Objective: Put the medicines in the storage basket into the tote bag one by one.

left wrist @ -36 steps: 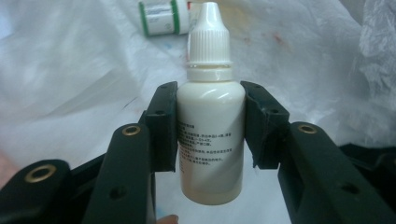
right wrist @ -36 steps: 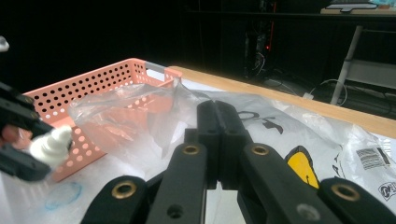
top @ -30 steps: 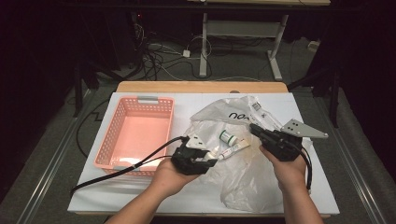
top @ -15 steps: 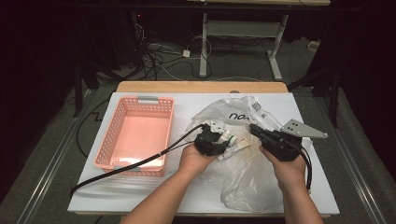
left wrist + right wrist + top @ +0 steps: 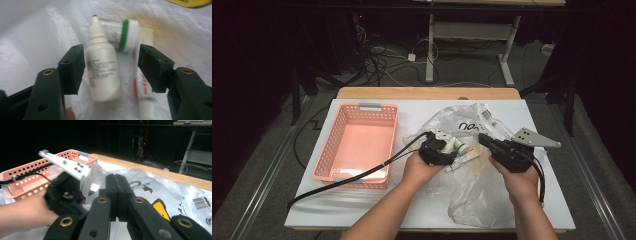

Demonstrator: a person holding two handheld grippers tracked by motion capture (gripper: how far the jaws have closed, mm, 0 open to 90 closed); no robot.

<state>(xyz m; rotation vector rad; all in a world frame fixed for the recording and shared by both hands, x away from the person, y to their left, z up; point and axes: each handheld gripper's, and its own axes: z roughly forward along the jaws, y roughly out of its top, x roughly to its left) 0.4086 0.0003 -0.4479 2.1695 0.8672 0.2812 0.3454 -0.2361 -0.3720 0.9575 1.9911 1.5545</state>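
A white dropper bottle [image 5: 102, 72] lies on a clear plastic bag [image 5: 472, 190] between the jaws of my left gripper [image 5: 111, 53]. Those jaws have just been opening and stand open; the right pad [image 5: 152, 67] is clear of the bottle. Behind the bottle lie a white bottle with green bands [image 5: 125, 35] and a small tube with red print [image 5: 142, 92]. In the high view the left gripper [image 5: 446, 145] is over the bottles [image 5: 457, 146] at the bag's mouth. My right gripper [image 5: 116, 178] is shut on a lifted fold of the bag [image 5: 92, 180].
An empty pink basket [image 5: 329, 150] stands at the left of the white table top [image 5: 412, 112], and the left gripper's black cable [image 5: 362, 172] runs across its front right corner. The bag spreads over the table's right half, down to the near edge.
My left gripper has moved away from the basket's front corner, forward and right onto the bag, and its jaws have spread around the dropper bottle. The right gripper has kept still.
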